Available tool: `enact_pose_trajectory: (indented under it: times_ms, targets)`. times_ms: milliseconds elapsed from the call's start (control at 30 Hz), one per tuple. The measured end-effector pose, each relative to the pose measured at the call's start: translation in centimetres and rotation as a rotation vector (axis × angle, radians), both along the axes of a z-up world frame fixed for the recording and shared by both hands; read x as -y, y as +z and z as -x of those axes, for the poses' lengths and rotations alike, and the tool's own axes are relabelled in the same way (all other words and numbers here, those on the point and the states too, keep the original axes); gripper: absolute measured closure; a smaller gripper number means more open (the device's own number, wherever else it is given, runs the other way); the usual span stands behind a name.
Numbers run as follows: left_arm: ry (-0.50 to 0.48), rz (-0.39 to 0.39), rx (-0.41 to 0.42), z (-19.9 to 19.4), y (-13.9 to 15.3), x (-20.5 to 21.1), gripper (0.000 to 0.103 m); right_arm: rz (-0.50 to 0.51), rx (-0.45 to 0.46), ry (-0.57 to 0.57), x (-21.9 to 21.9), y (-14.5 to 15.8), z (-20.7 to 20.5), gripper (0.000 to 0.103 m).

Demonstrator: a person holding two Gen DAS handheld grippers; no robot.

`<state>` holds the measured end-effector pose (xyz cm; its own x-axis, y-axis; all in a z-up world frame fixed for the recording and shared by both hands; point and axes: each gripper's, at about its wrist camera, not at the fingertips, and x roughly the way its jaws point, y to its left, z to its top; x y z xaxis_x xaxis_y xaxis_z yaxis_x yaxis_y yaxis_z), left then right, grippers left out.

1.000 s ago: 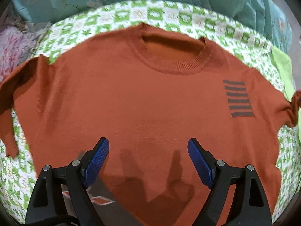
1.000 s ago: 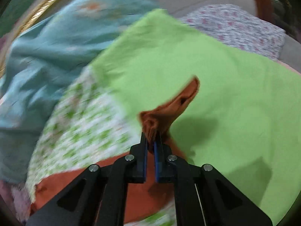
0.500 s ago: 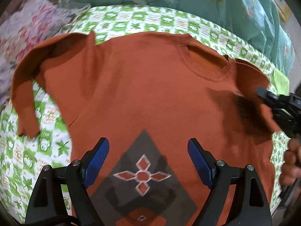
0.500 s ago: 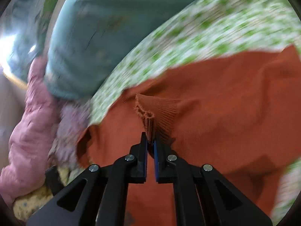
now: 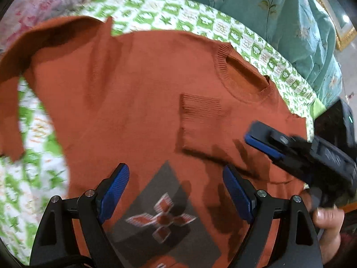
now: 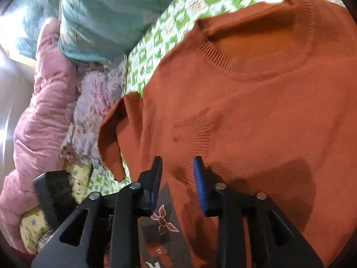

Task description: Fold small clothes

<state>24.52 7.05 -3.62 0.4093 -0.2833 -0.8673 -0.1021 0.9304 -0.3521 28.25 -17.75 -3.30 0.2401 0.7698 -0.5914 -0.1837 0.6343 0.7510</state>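
Right gripper opening above folded sleeve — sweater flat.

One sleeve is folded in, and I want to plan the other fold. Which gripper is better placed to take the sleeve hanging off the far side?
Probably the left gripper: it is open and empty, nearer the unfolded sleeve. The right gripper is opening over the folded cuff.

Both wrist views close, angled down; left from hem side, right from sleeve side; shared: orange sweater neckline.
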Motion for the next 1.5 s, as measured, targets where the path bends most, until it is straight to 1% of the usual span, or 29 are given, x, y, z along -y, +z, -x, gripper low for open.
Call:
enact_pose_trajectory:
  times_ms: [67, 167, 200, 233, 267, 300, 333, 367, 400, 467, 533, 567, 600, 667, 700, 767, 833, 900, 967, 1000, 1067, 1167, 1200, 1233, 1267, 1333, 1400, 1433, 1500]
  targets:
    - [-0.01, 0.039, -0.012, -1.3, -0.8, 0.9, 0.017, 0.005, 0.018, -0.025, 1.5, 0.6, 0.4, 0.071]
    - [-0.023, 0.029, -0.056, -3.7, -2.6, 2.4, 0.017, 0.015, 0.035, -0.08, 4.5, 1.5, 1.4, 0.071]
    - [-0.018, 0.024, -0.051, -4.2, -2.7, 2.8, 0.017, 0.019, 0.036, -0.097, 5.3, 1.7, 1.7, 0.071]
    - [-0.011, 0.023, -0.026, -4.8, -2.8, 3.2, 0.017, 0.026, 0.037, -0.122, 6.5, 2.0, 2.3, 0.071]
    - [-0.02, 0.035, -0.001, -5.2, -2.7, 3.6, 0.025, 0.033, 0.036, -0.142, 7.4, 2.1, 2.6, 0.071]
    - [-0.052, 0.05, 0.031, -5.6, -2.5, 4.2, 0.036, 0.04, 0.036, -0.162, 8.2, 2.2, 3.0, 0.071]
    - [-0.073, 0.041, 0.041, -6.1, -2.5, 4.8, 0.066, 0.045, 0.036, -0.183, 9.0, 2.3, 3.4, 0.071]
    - [-0.116, 0.036, 0.038, -6.5, -2.7, 5.6, 0.097, 0.05, 0.036, -0.207, 10.0, 2.3, 4.0, 0.071]
    - [-0.134, 0.031, 0.038, -6.6, -2.6, 6.2, 0.096, 0.061, 0.038, -0.227, 10.6, 2.4, 4.4, 0.071]
    - [-0.152, -0.022, 0.103, -5.9, -1.2, 6.6, 0.097, 0.093, 0.046, -0.27, 12.0, 2.7, 5.1, 0.071]
    - [-0.156, -0.041, 0.182, -4.8, 0.7, 5.7, 0.097, 0.131, 0.061, -0.318, 13.7, 3.2, 5.6, 0.071]
    - [-0.144, -0.043, 0.193, -4.4, 1.0, 4.7, 0.097, 0.148, 0.071, -0.342, 14.6, 3.5, 5.8, 0.071]
    - [-0.128, -0.052, 0.188, -4.1, 0.9, 3.7, 0.097, 0.165, 0.08, -0.368, 15.6, 3.7, 6.0, 0.071]
    - [-0.094, -0.102, 0.134, -4.2, -0.5, 1.6, 0.097, 0.205, 0.095, -0.427, 17.8, 3.9, 6.1, 0.071]
    - [-0.077, -0.104, 0.114, -4.2, -1.0, 0.9, 0.097, 0.222, 0.093, -0.45, 18.6, 3.9, 6.0, 0.071]
    - [-0.049, -0.068, 0.125, -4.0, -0.8, -0.1, 0.097, 0.269, 0.079, -0.501, 20.5, 3.6, 5.3, 0.07]
    - [-0.039, -0.089, 0.158, -3.6, 0.0, 0.0, 0.097, 0.333, 0.068, -0.539, 21.9, 3.3, 4.4, 0.064]
    - [-0.022, -0.105, 0.161, -3.5, 0.2, 0.2, 0.097, 0.353, 0.062, -0.55, 22.6, 3.0, 3.3, 0.052]
    - [-0.01, -0.098, 0.153, -3.7, 0.0, 0.3, 0.097, 0.358, 0.06, -0.539, 23.1, 2.5, 2.1, 0.048]
    - [-0.005, -0.111, 0.148, -3.8, -0.1, 0.5, 0.097, 0.37, 0.057, -0.528, 23.1, 2.2, 1.5, 0.046]
    - [-0.004, -0.113, 0.148, -3.4, 0.1, 0.3, 0.097, 0.393, 0.05, -0.491, 22.7, 1.4, 0.4, 0.045]
    - [0.004, -0.108, 0.151, -3.1, 0.4, -0.2, 0.097, 0.449, -0.002, -0.415, 21.6, -0.7, -1.0, 0.044]
    - [0.004, -0.101, 0.152, -3.2, 0.5, -0.2, 0.097, 0.467, -0.02, -0.387, 21.2, -1.5, -1.4, 0.046]
    - [0.0, -0.1, 0.156, -3.0, 0.6, -0.2, 0.097, 0.486, -0.014, -0.369, 21.0, -1.8, -1.6, 0.072]
    - [-0.009, -0.101, 0.164, -3.0, 0.9, 0.0, 0.097, 0.498, -0.009, -0.354, 21.0, -1.6, -1.7, 0.091]
    - [-0.034, -0.108, 0.171, -2.8, 1.0, 0.4, 0.097, 0.509, 0.019, -0.382, 21.5, -0.6, -1.6, 0.092]
    - [-0.052, -0.166, 0.16, -2.9, 0.4, 1.2, 0.097, 0.511, 0.031, -0.405, 22.1, 0.1, -1.5, 0.092]
    - [-0.05, -0.198, 0.151, -3.0, -0.3, 1.3, 0.097, 0.515, 0.022, -0.403, 22.2, -0.1, -1.5, 0.092]
    - [-0.025, -0.199, 0.127, -3.0, -1.3, 0.7, 0.097, 0.52, -0.007, -0.389, 22.0, -1.0, -1.6, 0.09]
